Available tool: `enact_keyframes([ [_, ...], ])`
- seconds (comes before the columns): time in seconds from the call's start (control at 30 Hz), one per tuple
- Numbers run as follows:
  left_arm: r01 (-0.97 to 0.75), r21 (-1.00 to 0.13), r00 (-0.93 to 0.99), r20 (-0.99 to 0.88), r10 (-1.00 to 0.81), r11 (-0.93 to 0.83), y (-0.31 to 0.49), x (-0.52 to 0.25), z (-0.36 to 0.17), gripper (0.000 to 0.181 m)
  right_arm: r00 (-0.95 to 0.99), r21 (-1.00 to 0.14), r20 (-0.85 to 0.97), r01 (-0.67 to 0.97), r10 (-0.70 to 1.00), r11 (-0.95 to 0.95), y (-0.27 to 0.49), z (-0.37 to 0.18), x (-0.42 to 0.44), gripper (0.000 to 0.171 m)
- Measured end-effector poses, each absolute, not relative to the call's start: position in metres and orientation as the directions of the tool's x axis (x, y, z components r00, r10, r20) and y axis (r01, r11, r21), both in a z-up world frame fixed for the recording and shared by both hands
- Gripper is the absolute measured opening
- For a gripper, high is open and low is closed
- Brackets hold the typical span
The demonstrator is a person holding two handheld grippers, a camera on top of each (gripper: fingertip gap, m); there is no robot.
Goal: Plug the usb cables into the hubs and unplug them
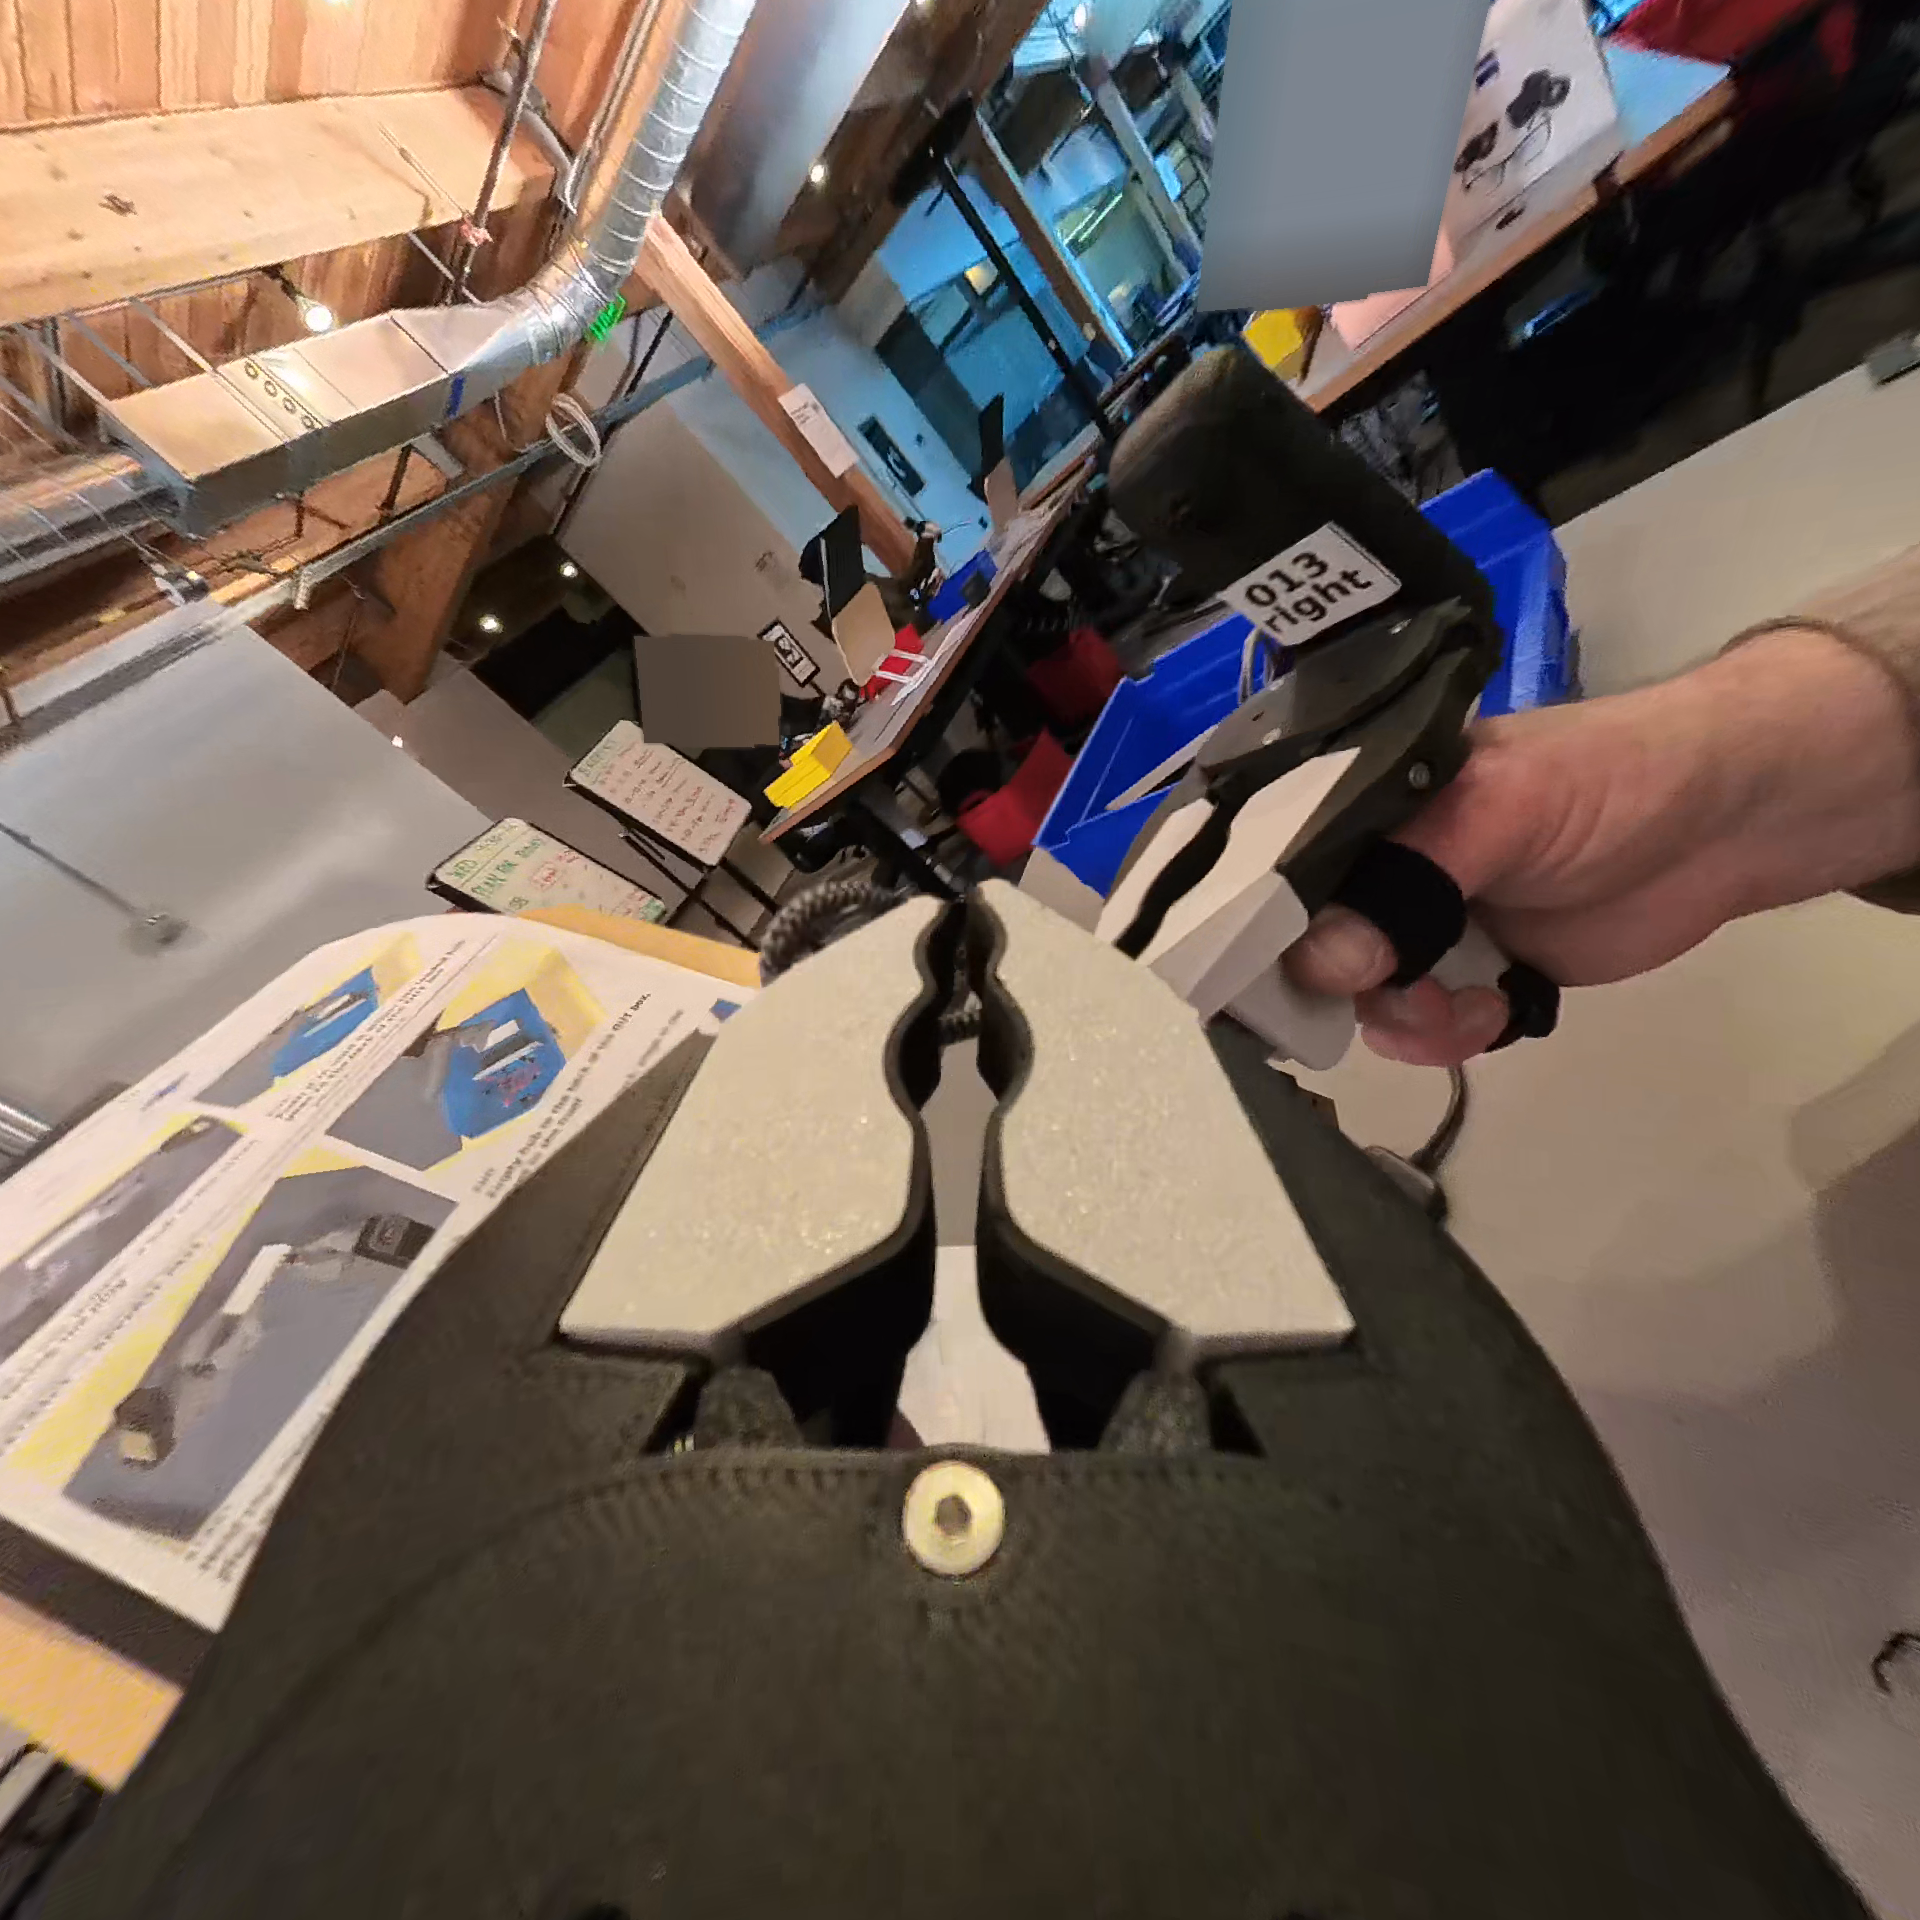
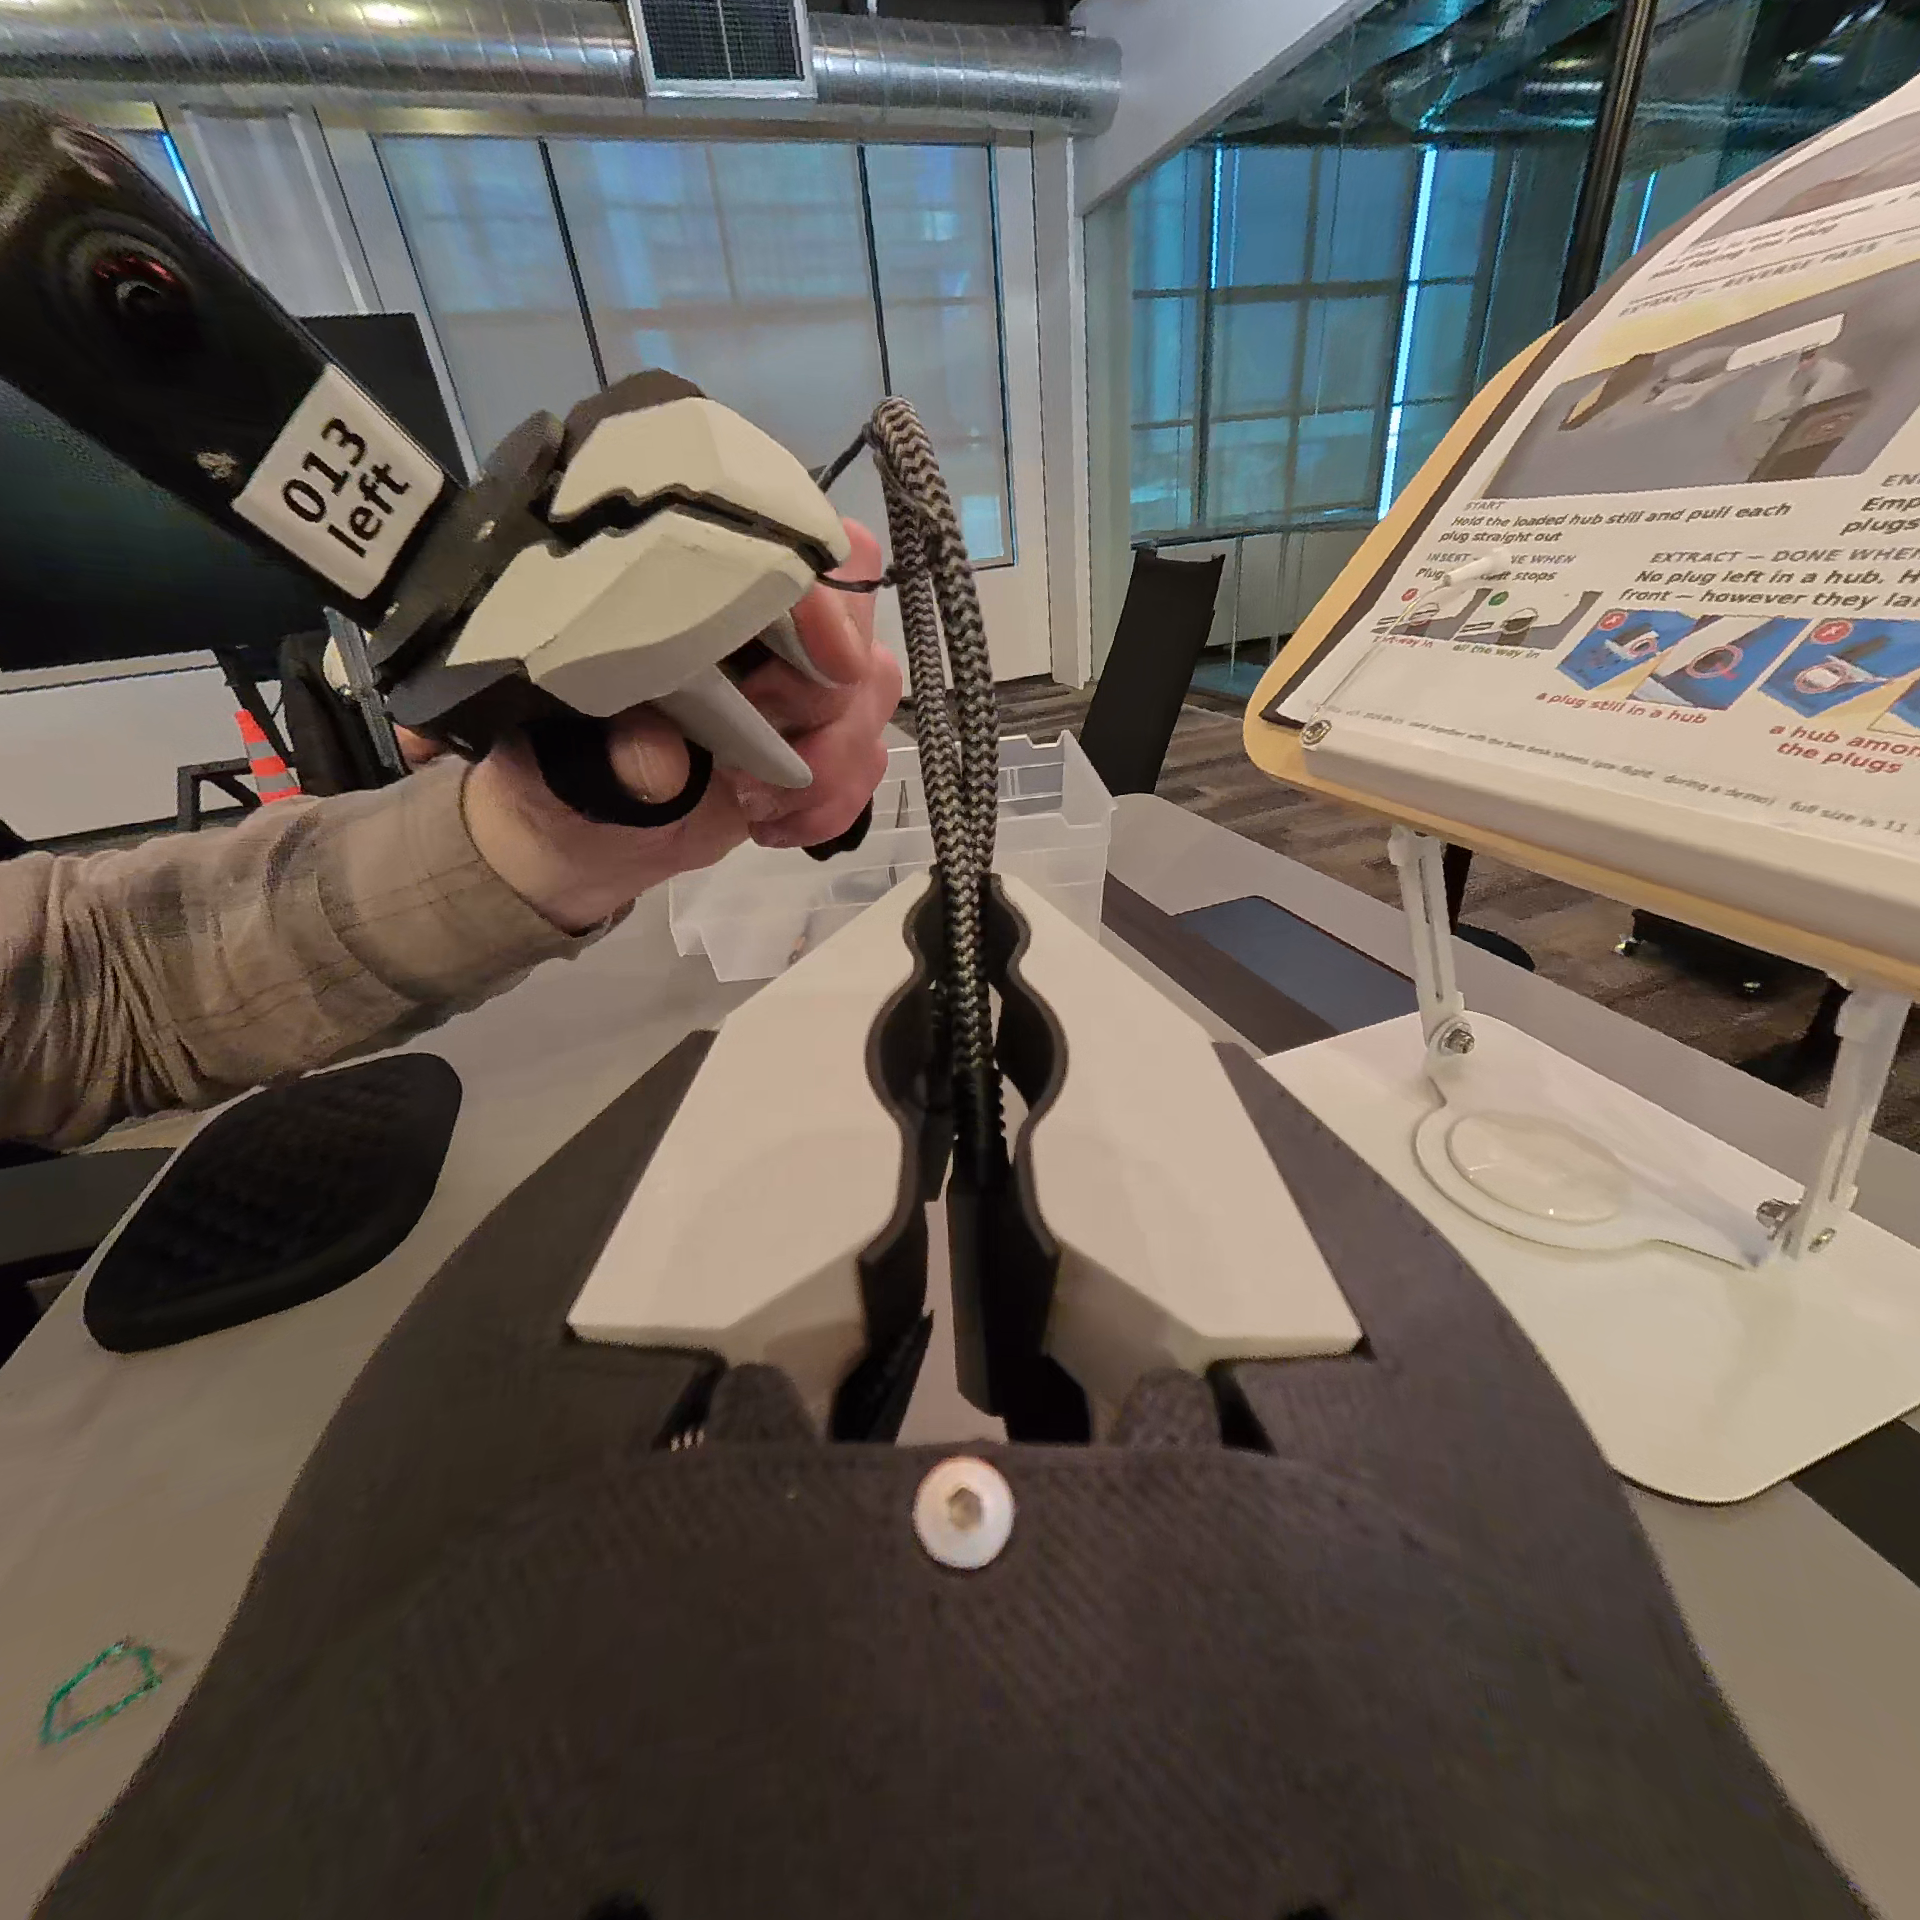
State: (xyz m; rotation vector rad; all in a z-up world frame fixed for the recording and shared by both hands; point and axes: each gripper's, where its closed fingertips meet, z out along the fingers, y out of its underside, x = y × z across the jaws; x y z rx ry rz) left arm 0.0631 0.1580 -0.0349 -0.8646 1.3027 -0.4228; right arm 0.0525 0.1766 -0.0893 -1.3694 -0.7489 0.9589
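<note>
Both raised off the bench: right gripper (image 2: 961, 914) fingers clamped on braided usb cable (image 2: 940, 665) for aiming; left gripper (image 1: 964, 925) fingers pinching its loop, taming slack. No hub visible.

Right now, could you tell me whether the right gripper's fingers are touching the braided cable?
Touching. The right wrist view shows the right gripper shut on the braided cable, its fingers pressing the cable between them.
</note>
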Motion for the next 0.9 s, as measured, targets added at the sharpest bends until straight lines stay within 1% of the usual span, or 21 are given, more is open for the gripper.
enact_keyframes([
  [0.03, -0.184, -0.763, 0.242, -0.647, -0.723, 0.620, 0.159, 0.062, -0.037, 0.001, 0.447, -0.991, -0.098, -0.122, 0.889, -0.048, 0.177, -0.089, 0.053, 0.002],
  [0.27, -0.139, -0.819, 0.193, -0.574, -0.796, 0.557, 0.157, 0.059, -0.040, 0.001, 0.466, -0.993, -0.106, -0.093, 0.878, -0.070, 0.184, -0.099, 0.056, 0.002],
  [0.33, -0.103, -0.837, 0.180, -0.547, -0.818, 0.537, 0.154, 0.057, -0.034, 0.001, 0.474, -0.995, -0.094, -0.076, 0.876, -0.066, 0.185, -0.102, 0.055, 0.002],
  [0.43, -0.085, -0.852, 0.109, -0.523, -0.845, 0.517, 0.144, 0.059, -0.032, 0.000, 0.491, -0.999, -0.050, -0.025, 0.870, -0.043, 0.185, -0.107, 0.051, 0.002],
  [0.5, -0.089, -0.881, 0.045, -0.470, -0.882, 0.465, 0.137, 0.064, -0.035, 0.001, 0.501, -1.000, -0.024, -0.010, 0.865, -0.022, 0.185, -0.107, 0.049, 0.002],
  [0.7, -0.097, -0.965, 0.024, -0.246, -0.969, 0.243, 0.142, 0.078, -0.048, 0.000, 0.537, -0.997, 0.074, 0.051, 0.840, 0.055, 0.184, -0.106, 0.049, 0.002],
  [0.73, -0.094, -0.972, 0.049, -0.221, -0.974, 0.216, 0.146, 0.078, -0.049, 0.001, 0.538, -0.997, 0.073, 0.048, 0.840, 0.056, 0.184, -0.105, 0.049, 0.002],
  [0.83, -0.046, -0.989, 0.029, -0.143, -0.989, 0.142, 0.145, 0.076, -0.050, 0.000, 0.545, -0.996, 0.088, 0.049, 0.833, 0.074, 0.183, -0.103, 0.050, 0.002],
  [0.9, -0.041, -0.989, 0.004, -0.142, -0.990, 0.142, 0.142, 0.075, -0.052, 0.000, 0.548, -0.995, 0.103, 0.067, 0.830, 0.079, 0.183, -0.104, 0.049, 0.002],
])
